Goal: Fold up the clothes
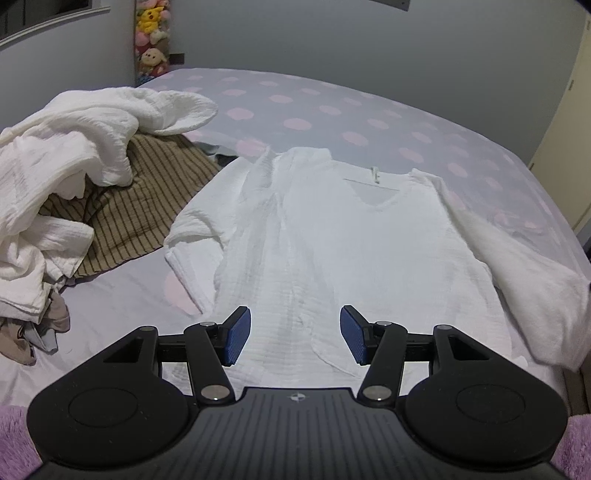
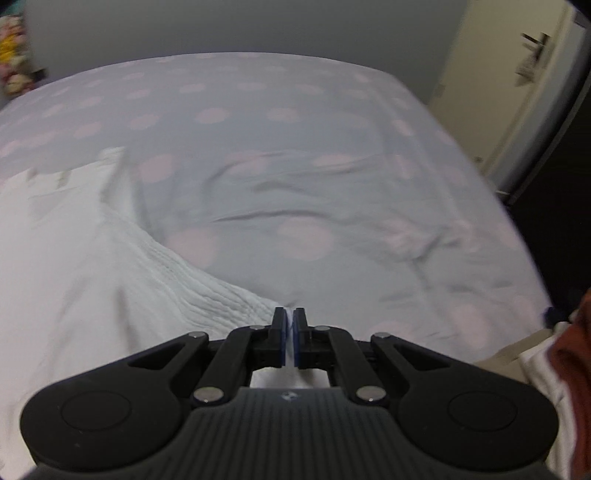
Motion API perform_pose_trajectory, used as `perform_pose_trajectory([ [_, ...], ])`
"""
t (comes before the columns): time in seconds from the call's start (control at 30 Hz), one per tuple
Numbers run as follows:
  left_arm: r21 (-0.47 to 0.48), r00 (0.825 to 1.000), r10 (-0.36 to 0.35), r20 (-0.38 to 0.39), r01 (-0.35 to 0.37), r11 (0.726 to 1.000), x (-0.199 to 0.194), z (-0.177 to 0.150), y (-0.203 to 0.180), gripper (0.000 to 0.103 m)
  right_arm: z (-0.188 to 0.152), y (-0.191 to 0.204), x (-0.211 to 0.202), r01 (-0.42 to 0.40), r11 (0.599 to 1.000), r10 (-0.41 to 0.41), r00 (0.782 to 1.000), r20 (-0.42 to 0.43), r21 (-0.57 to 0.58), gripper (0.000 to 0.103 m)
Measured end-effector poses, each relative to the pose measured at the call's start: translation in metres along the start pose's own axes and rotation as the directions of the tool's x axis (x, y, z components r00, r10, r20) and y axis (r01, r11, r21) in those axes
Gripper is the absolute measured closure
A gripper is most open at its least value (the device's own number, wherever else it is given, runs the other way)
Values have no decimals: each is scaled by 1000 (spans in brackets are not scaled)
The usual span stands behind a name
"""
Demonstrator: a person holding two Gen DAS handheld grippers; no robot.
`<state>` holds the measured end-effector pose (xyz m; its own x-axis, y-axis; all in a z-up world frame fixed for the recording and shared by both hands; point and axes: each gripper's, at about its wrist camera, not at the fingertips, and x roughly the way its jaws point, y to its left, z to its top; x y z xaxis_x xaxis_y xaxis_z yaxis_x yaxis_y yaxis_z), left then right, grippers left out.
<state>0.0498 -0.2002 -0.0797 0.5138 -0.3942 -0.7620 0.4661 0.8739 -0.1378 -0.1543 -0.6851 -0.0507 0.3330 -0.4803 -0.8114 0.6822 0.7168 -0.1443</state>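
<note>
A white long-sleeved top [image 1: 332, 236] lies spread on the bed, neckline away from me, its left sleeve folded in over the body. My left gripper [image 1: 295, 334] is open and empty just above the top's lower hem. My right gripper [image 2: 290, 332] is shut on the cuff of the top's right sleeve [image 2: 122, 280], which trails off to the left across the bed. The right wrist view is blurred.
A pile of clothes [image 1: 74, 177], white fabric over a brown striped garment, sits at the left of the bed. The grey sheet with pink dots [image 2: 295, 155] covers the bed. Plush toys [image 1: 151, 33] stand against the far wall. A door [image 2: 491, 92] is at the right.
</note>
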Motion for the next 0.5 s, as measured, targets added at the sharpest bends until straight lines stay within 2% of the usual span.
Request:
perform_pose_trajectory([
  [0.2, -12, 1000, 29, -12, -29, 1000, 5, 5, 4, 51, 26, -52, 41, 123, 988, -121, 992, -24, 90, 99],
  [0.4, -38, 998, 48, -27, -49, 998, 8, 9, 12, 51, 29, -74, 73, 244, 960, -238, 969, -62, 138, 99],
  [0.5, -48, 998, 49, -30, -51, 998, 8, 10, 16, 51, 25, -76, 74, 227, 960, -220, 974, -57, 164, 92],
])
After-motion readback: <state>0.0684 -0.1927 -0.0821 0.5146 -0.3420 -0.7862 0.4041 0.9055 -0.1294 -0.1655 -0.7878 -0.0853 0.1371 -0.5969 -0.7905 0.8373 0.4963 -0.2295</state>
